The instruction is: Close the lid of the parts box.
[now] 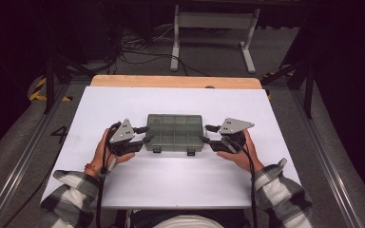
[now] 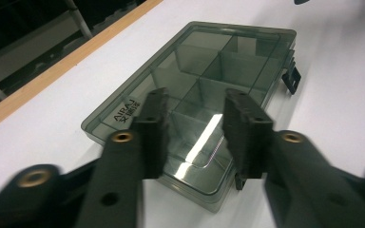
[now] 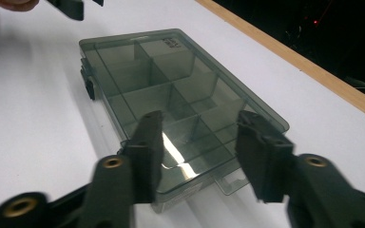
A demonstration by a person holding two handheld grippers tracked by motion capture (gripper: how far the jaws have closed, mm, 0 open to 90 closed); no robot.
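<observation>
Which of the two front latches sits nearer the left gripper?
The left latch, on the box's front edge beside the left gripper.

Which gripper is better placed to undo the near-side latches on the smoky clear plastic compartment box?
Neither clearly: left gripper and right gripper flank the smoky clear plastic compartment box evenly, jaws open, each nearest its own-side latch.

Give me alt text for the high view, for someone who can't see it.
A closed smoky-clear compartment box lies on a white table, with a person's left gripper at its left end and right gripper at its right end, both with jaws open. Two dark latches sit on the box's near edge. Plaid sleeves enter from the bottom.
</observation>
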